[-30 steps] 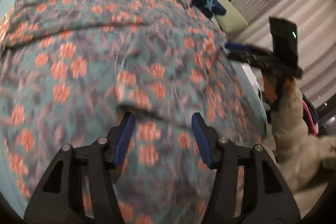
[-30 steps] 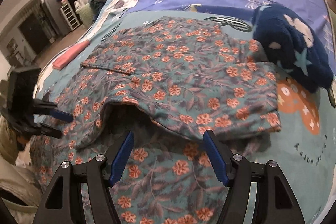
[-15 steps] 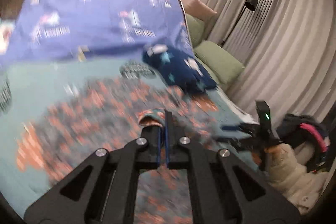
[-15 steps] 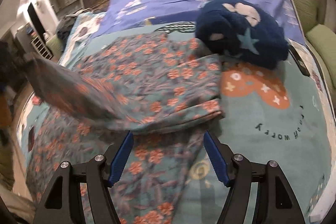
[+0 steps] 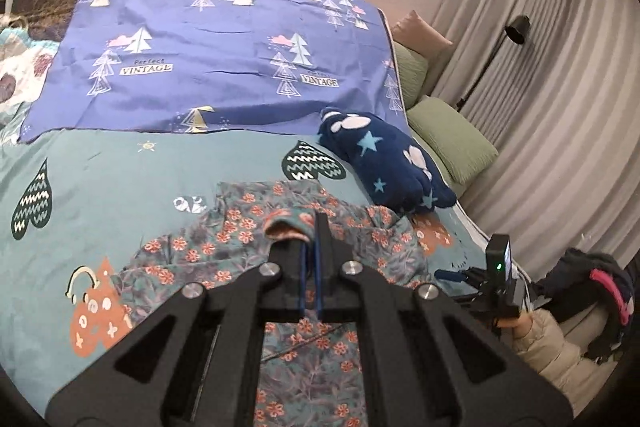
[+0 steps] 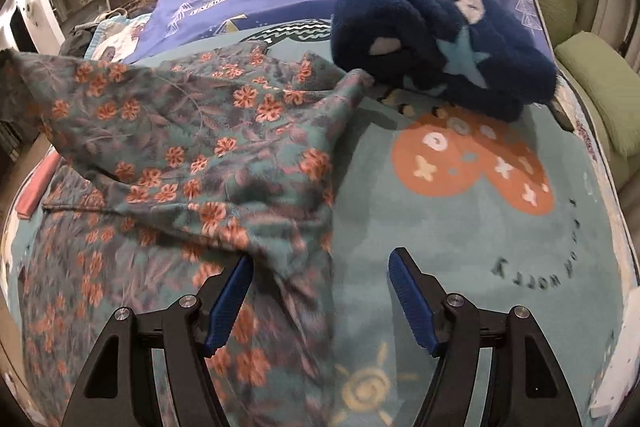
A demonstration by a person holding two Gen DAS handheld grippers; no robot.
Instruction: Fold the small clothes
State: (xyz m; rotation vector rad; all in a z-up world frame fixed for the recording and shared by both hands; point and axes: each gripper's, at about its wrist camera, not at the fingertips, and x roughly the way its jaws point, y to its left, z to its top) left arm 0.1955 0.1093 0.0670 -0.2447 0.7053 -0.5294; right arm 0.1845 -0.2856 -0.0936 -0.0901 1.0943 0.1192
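Observation:
A teal floral garment with orange flowers (image 6: 192,155) lies on the bed, partly lifted. In the left wrist view my left gripper (image 5: 310,247) is shut on an edge of the garment (image 5: 240,239) and holds it raised above the bed. In the right wrist view my right gripper (image 6: 320,291) is open and empty, low over the garment's right edge; a lifted fold stretches off to the upper left. The right gripper also shows in the left wrist view (image 5: 472,275), at the bed's right edge.
A dark blue fleece bundle with stars (image 6: 436,31) lies just beyond the garment. A teal bedsheet (image 6: 460,219) and a purple tree-print sheet (image 5: 224,47) cover the bed. Green pillows (image 5: 452,139), curtains and a floor lamp (image 5: 516,31) stand to the right. A pink item (image 6: 36,187) lies at the left.
My left gripper shut on the garment's edge and lifted it up off the bed. My right gripper, still open, moved right toward the garment's right edge.

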